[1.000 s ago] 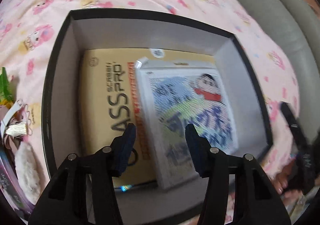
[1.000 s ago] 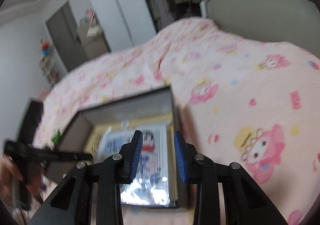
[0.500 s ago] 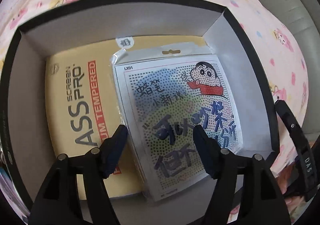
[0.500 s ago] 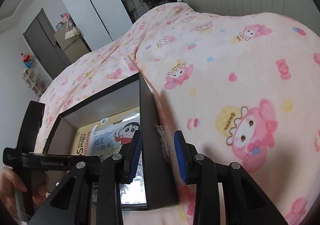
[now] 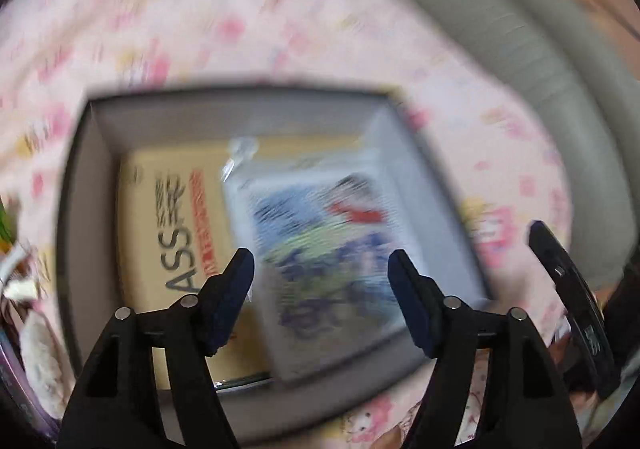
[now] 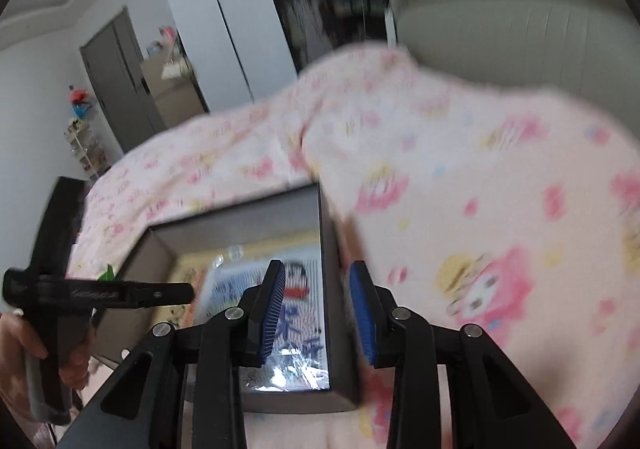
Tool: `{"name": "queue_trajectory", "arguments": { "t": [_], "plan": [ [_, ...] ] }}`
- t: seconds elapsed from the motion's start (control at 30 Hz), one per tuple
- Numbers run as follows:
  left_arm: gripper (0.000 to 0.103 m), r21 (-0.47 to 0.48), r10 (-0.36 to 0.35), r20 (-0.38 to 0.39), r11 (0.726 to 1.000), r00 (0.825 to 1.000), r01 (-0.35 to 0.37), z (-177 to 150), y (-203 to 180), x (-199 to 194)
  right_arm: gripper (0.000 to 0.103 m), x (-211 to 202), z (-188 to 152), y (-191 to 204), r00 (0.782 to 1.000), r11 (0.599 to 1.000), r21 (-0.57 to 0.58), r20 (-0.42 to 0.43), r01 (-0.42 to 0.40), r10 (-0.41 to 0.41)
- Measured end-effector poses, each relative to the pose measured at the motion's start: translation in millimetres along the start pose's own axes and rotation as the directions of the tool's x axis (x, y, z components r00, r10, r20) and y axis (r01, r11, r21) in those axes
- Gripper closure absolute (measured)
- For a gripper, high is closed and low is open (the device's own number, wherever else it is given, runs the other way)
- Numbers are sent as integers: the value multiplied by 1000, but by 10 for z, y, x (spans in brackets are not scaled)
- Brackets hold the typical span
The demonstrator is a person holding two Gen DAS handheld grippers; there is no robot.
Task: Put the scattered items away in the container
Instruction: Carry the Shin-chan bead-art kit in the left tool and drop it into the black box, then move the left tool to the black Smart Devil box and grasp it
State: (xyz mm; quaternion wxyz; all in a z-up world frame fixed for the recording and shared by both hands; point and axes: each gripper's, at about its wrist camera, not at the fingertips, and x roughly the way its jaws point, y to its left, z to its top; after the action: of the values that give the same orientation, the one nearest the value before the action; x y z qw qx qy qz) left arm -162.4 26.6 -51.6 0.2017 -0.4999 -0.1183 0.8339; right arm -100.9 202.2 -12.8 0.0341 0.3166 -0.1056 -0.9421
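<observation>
A black box with grey inner walls sits on a pink cartoon blanket. Flat in it lies a yellow screen-protector package, and a clear-bagged cartoon packet rests on top. My left gripper hovers above the box with its jaws opening and nothing between them. In the right wrist view my right gripper straddles the box's right wall. One finger is inside, one outside, the jaws are opening, and the pads stand off the wall. The packet shows beside the inner finger.
Loose items lie on the blanket left of the box: something white and fluffy and a green bit. A grey padded headboard rises behind the bed. A person's hand holds the left tool. Doors and a shelf stand far off.
The left gripper has pulled up and away from the packet, and its jaws have spread wider. The right jaws have widened slightly around the box wall. The packet stays in the box.
</observation>
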Motion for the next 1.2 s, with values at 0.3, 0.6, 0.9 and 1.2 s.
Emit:
{"name": "queue_trajectory", "arguments": {
  "t": [0.3,0.6,0.9,1.2],
  "plan": [
    [6,171,-16,336,984,942,-44,-345,-674,-1017,58,-709,-295,370,999,1000,3,-31,-16,16],
    [6,213,99,321,961,942,-174,-915,-743,-1455,50,-1040,-485,817,996,997,-28,-39,-78,77],
    [7,111,134,358,977,924,-185,-1221,-295,-1852,48,-1031,-563,1508,985,978,-130,-76,-162,153],
    [7,-14,197,343,979,919,-204,-1473,491,-2131,48,-828,-815,2264,964,944,-225,-164,-241,207]
  ]
}}
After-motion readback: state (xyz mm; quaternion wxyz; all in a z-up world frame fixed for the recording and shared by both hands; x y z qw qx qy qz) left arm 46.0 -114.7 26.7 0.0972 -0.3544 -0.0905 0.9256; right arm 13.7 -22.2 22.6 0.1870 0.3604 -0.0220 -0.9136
